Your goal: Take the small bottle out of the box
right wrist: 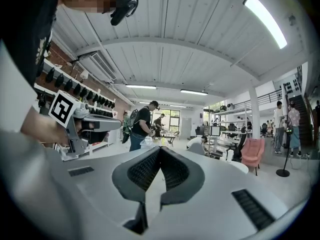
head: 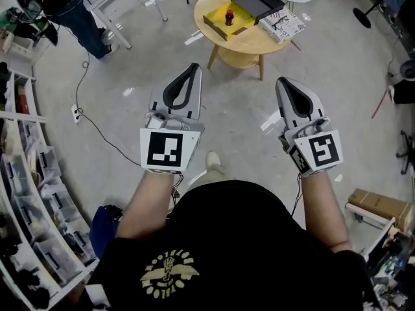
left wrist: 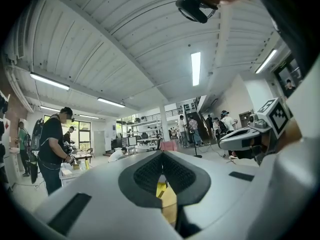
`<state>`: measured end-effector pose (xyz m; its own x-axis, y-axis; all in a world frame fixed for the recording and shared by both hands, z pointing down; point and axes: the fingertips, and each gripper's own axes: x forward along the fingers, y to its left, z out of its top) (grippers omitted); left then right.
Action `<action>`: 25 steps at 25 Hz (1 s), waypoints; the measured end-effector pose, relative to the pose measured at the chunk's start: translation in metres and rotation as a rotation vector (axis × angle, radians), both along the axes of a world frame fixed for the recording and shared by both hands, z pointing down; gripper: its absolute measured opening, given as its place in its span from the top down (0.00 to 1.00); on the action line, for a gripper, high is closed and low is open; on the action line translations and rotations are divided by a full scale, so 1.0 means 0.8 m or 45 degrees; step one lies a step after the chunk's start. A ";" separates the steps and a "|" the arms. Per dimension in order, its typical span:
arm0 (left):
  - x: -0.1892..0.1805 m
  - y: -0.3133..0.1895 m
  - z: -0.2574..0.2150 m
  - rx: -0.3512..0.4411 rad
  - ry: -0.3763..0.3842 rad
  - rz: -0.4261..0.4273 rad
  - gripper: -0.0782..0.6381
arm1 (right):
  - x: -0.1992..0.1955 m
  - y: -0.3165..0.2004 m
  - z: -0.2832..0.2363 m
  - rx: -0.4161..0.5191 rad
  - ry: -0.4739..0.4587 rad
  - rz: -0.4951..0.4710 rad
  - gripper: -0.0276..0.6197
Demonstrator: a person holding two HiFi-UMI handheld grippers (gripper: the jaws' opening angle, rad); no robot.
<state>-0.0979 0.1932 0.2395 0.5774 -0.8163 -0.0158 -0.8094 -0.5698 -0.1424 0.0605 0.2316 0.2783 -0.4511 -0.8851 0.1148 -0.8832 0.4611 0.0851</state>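
**Approach stage: both grippers shut and empty, bottle well ahead**

The small bottle (head: 229,16), red with a dark cap, stands upright in the open yellow box (head: 217,20) on the round wooden desk (head: 243,47), at about 12 o'clock in the head view. A dark flat lid or tray (head: 258,2) touches the box at its 2 o'clock side, and a magazine (head: 283,25) lies at its 3 o'clock.

The left gripper (head: 193,70) and right gripper (head: 283,83) are held side by side over bare floor, both aimed toward 12 o'clock and well apart from the desk. Each gripper's own view shows its fingers pressed together at the tips with nothing between them.

The task looks to be at its start: the reach has not yet brought either gripper to the box. The next move calls for stepping closer, spreading the fingers of one gripper, and bringing them down around the bottle from above. The other gripper could steady the box if the bottle drags it upward.
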 end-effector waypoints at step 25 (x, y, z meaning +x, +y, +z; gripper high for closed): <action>0.017 -0.137 0.037 -0.072 -0.069 0.106 0.87 | 0.024 -0.113 0.001 -0.022 -0.042 0.070 0.94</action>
